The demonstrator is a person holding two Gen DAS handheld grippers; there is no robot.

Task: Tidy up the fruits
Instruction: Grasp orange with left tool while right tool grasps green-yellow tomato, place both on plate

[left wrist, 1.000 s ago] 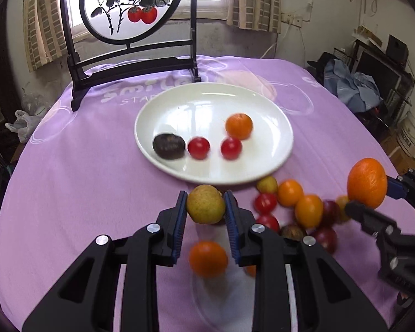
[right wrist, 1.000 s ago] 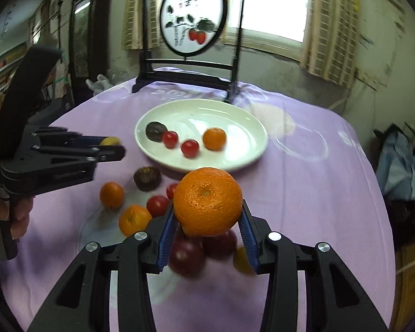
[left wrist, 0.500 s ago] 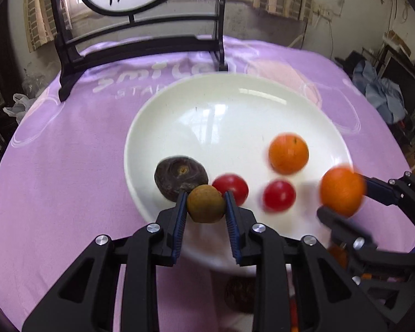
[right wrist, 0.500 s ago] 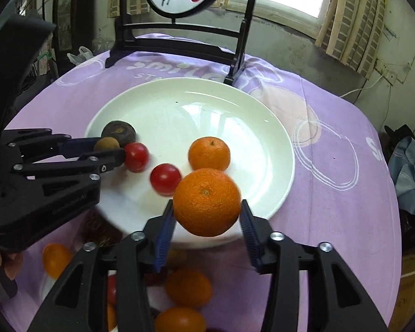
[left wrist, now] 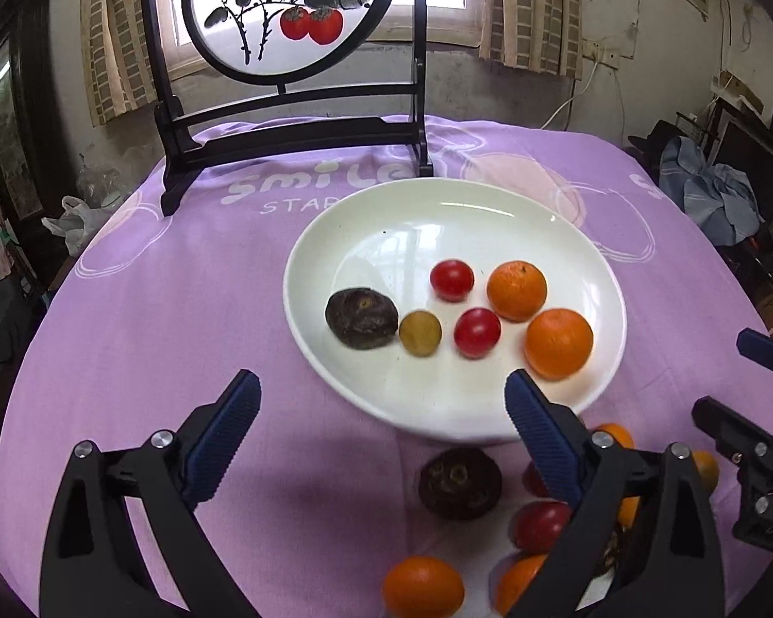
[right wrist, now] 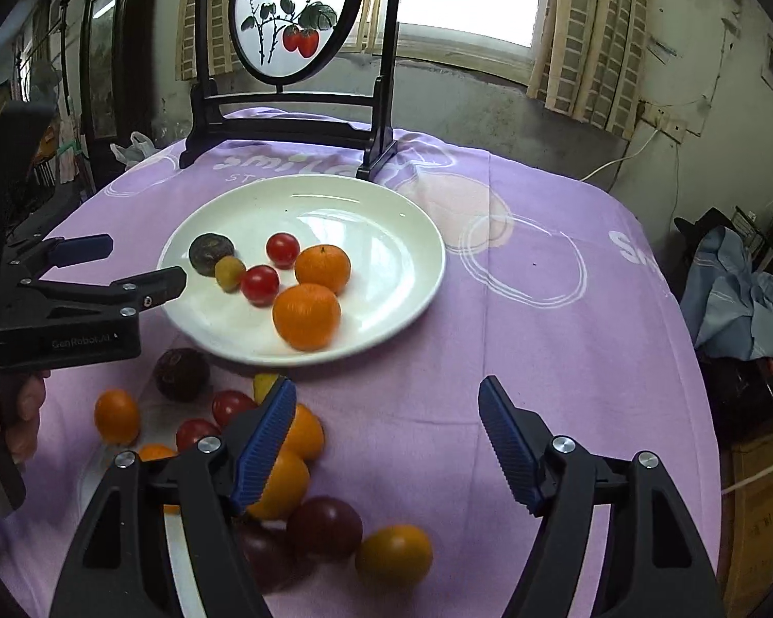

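A white plate [left wrist: 582, 242] sits on the purple tablecloth [left wrist: 144, 319] and carries six fruits. A dark, wrinkled brown fruit [left wrist: 360, 317] lies at the plate's left, with a small yellow-green fruit [left wrist: 420, 332] touching its right side. Two red cherry tomatoes [left wrist: 452, 280] come next, then a smaller orange [left wrist: 516, 290] toward the back and a larger orange [left wrist: 558, 343] near the front right rim. The skins of both oranges look dimpled and matte.

More fruit lies loose on the cloth in front of the plate: another dark wrinkled fruit [left wrist: 459, 483], several red tomatoes [left wrist: 538, 525], oranges [left wrist: 422, 587] and a few deep purple ones [right wrist: 324, 526], bunched close together.

The left gripper [left wrist: 381, 412] hovers in front of the plate's near rim, its blue-padded jaws spread wide and holding nothing; the yellow-green fruit lies on the plate beyond them. The right gripper [right wrist: 386, 427] hangs above the cloth to the right of the loose pile, jaws likewise wide apart and empty, with the larger orange resting on the plate ahead and to the left of it. Its left finger [right wrist: 265, 438] overlaps the pile in view; whether it touches any fruit cannot be told.
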